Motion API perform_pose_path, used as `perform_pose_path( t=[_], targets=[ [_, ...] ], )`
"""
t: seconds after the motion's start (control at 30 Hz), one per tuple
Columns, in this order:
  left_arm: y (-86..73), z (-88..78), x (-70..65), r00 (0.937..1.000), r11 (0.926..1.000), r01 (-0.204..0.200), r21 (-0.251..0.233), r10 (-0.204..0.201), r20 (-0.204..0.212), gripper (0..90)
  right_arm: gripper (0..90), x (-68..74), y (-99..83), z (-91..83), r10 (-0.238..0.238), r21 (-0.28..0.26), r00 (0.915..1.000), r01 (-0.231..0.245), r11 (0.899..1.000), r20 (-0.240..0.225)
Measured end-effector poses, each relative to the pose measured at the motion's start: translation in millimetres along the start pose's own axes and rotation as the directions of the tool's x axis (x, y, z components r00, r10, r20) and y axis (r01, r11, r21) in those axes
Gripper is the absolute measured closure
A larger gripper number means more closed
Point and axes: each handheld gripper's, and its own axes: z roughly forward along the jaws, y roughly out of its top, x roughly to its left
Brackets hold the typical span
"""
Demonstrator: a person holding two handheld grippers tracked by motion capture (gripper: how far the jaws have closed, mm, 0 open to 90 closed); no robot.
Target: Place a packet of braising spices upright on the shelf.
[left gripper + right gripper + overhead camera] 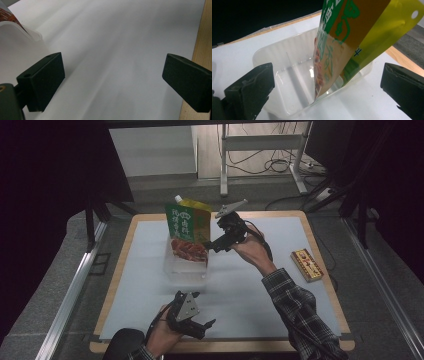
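The pouch point(188, 227) stood tilted in the clear tub point(184, 268) near the worktop's far edge. The right tongs point(218, 245) were apart just beside it, the left tongs point(204, 326) apart by the near edge. A clean withdrawal, without brushing the pouch, seemed best.

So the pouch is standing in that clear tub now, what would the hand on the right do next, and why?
Probably draw the right gripper back from the pouch. Its jaws stand wide apart, touching nothing, and the pouch already leans inside the clear tub, so nothing seems left to hold there.
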Motion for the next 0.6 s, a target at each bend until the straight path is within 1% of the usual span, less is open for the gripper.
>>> perform_pose_path(
  t=[0.07,0.3,0.33,0.37,0.4,0.47,0.53,0.6],
  targets=[
    [-0.1,0.2,0.0,1.0000,1.0000,0.000,0.001,0.000,0.001,4.1,0.0,0.9,-3.2,-1.6,0.005,0.007,1.0000,-0.005,1.000,0.000],
    [-0.1,0.6,-0.2,1.0000,1.0000,-0.003,0.004,0.003,0.001,4.1,0.0,3.2,-14.1,-6.7,0.016,0.004,0.9998,-0.016,1.000,-0.011],
    [-0.1,0.9,-0.3,1.0000,1.0000,-0.003,0.005,0.003,0.003,4.1,0.0,3.9,-18.2,-8.0,0.020,0.015,0.9996,-0.020,1.000,-0.020],
    [-0.1,0.9,-0.3,1.0000,1.0000,-0.003,0.005,0.003,0.003,4.1,0.0,3.9,-18.2,-8.0,0.020,0.015,0.9996,-0.020,1.000,-0.020],
    [-0.2,1.1,-0.4,1.0000,1.0000,-0.003,0.007,0.003,0.004,4.1,0.0,4.5,-20.5,-8.5,0.020,0.019,0.9995,-0.019,1.000,-0.025],
    [-0.2,1.9,-1.0,1.0000,0.9999,-0.007,0.013,0.007,0.007,4.1,0.0,6.2,-27.4,-9.8,0.012,0.031,0.9998,-0.011,0.999,-0.017],
    [0.0,2.0,-1.2,0.9999,0.9999,-0.009,0.012,0.009,0.007,4.1,0.0,6.7,-31.9,-11.1,-0.001,0.029,1.0000,0.001,1.000,-0.009],
    [0.0,2.0,-1.2,0.9999,0.9999,-0.008,0.011,0.008,0.007,4.1,0.0,6.7,-34.1,-11.8,-0.002,0.027,1.0000,0.002,1.000,-0.009]
  ],
)
